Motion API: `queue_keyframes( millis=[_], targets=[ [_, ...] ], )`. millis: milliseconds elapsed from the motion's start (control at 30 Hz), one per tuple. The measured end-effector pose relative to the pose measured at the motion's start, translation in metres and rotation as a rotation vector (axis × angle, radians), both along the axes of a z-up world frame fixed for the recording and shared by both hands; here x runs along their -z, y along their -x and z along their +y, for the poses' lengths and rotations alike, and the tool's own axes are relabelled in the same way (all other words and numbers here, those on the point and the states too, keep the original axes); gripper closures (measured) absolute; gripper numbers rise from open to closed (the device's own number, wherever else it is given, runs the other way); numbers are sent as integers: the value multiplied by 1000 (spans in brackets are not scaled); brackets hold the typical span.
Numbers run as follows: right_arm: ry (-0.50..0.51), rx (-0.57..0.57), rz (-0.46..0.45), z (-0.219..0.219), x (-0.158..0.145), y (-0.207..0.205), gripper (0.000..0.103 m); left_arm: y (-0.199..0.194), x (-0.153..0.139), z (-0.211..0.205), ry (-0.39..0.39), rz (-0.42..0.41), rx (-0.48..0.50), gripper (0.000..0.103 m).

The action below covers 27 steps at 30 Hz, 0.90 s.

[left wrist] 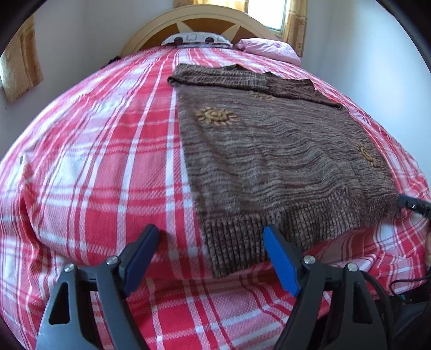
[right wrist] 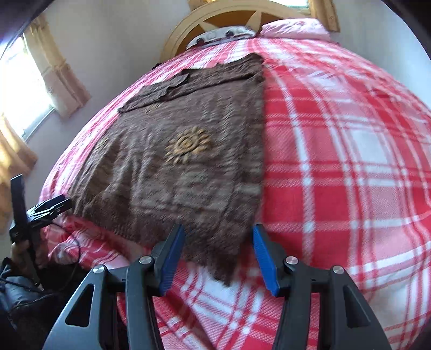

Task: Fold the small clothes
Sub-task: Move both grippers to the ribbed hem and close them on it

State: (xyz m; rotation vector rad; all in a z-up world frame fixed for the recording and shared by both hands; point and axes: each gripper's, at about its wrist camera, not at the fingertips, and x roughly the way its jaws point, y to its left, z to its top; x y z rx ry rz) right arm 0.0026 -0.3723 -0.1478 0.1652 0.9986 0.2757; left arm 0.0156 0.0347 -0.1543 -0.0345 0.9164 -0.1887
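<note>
A brown knitted sweater (left wrist: pixel 269 150) with tan sun motifs lies flat on a red and white plaid bed cover (left wrist: pixel 94 161), sleeves folded across its top. My left gripper (left wrist: pixel 210 239) is open, hovering over the sweater's near left hem corner. In the right wrist view the sweater (right wrist: pixel 175 161) lies ahead, and my right gripper (right wrist: pixel 218 242) is open over its near right hem corner. The left gripper's tip also shows in the right wrist view (right wrist: pixel 51 207) at the sweater's left hem. The right gripper's tip shows at the right edge of the left wrist view (left wrist: pixel 412 206).
A wooden headboard (left wrist: pixel 204 24) stands at the far end with a pink pillow (left wrist: pixel 269 48) to the right. Curtained windows (right wrist: pixel 32 80) sit on the left wall. A dark cable (right wrist: pixel 67 242) trails at the near bed edge.
</note>
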Motion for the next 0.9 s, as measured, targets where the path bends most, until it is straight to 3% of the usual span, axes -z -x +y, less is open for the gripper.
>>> queue_keyframes(
  millis=[100,200,233,300,333,400,600,700,767,900],
  targets=[
    [15,-13,-4,6,1,2,49,-1,9,8,57,61,-17,21],
    [-1,-1,-3,2,4,2,55,1,9,7,62,56,-14,22],
    [0,4,-4,1,4,2,57,1,8,7,62,54,-9,29],
    [-3,8,-9,0,2,2,77,3,6,5,65,60,3,40],
    [-15,8,-13,-1,1,1,80,2,5,5,76,65,9,48],
    [-34,1,-13,0,0,1,80,2,2,5,93,70,18,56],
    [-58,9,2,-2,6,-2,80,-2,6,4,120,59,20,47],
    [-62,4,1,-3,7,-2,80,0,6,3,119,51,32,49],
    [-56,0,8,-2,6,-1,80,-1,6,6,124,56,26,60],
    [-55,0,28,-2,7,-1,80,-3,5,16,172,73,20,66]
  ],
)
